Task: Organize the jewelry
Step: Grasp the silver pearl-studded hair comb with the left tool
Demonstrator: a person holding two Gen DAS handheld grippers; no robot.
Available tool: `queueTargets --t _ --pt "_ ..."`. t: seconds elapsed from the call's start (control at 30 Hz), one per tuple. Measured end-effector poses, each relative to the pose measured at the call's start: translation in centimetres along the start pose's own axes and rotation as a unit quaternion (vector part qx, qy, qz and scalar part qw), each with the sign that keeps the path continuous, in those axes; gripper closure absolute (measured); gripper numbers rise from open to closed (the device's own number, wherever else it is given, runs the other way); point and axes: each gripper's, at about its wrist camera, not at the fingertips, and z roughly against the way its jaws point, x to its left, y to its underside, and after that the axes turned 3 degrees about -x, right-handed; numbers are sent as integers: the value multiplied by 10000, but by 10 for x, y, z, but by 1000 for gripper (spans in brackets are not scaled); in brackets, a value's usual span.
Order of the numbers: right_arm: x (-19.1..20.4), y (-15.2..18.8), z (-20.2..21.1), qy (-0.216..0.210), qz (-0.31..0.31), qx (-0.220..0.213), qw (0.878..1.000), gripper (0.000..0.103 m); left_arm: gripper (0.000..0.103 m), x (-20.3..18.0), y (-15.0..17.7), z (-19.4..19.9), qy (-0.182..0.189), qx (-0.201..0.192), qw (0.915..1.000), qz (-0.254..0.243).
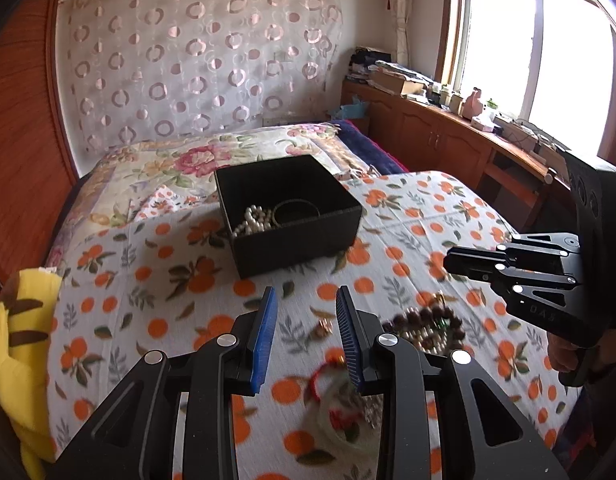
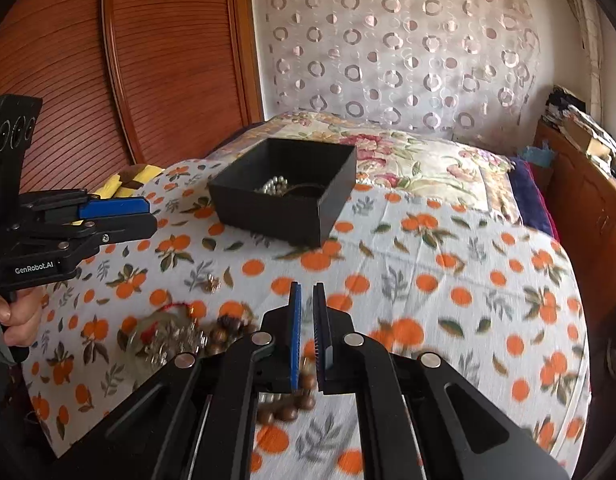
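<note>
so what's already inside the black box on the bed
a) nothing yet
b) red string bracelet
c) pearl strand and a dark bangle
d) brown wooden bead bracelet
c: the black box holds a pearl strand beside a dark bangle, while the brown bead bracelet and the red string piece lie out on the orange-print cloth.

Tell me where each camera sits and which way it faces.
Left wrist: on the left gripper, jaws open, facing across the bed toward the black box; right gripper shows at right.
Right wrist: on the right gripper, jaws nearly closed, facing the box; left gripper at left.
Shared: box, orange-print bedsheet.
</note>
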Motion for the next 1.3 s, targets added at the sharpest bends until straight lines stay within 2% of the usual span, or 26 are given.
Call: queueTargets --t 0.07,0.13,0.27,0.3,0.63,0.8,1.23,1.27,1.3 --pt "2 11 7 -23 -89 0 10000 93 74 -4 7 4 13 8 10000 -7" --pt "3 21 13 5 -138 -1 9999 85 73 -7 12 7 39 26 10000 2" --pt "8 42 23 49 -194 46 9998 81 68 -14 25 9 136 100 9999 28" --pt "8 46 25 73 -201 58 9998 77 68 -15 28 8 150 122 9998 27" --pt "13 76 42 215 -215 78 9995 54 66 -29 46 -12 391 457 9981 154" --pt "10 81 45 179 -278 61 9994 52 60 -35 48 -23 398 556 9975 167" --pt "6 83 46 -36 -426 -27 9991 52 59 -44 54 -36 619 778 9947 250" --pt "6 83 46 -40 -421 -24 9991 52 61 -44 56 -37 633 811 9943 278" --pt "5 83 46 -54 -425 -22 9991 51 68 -43 56 -36 676 806 9940 308"
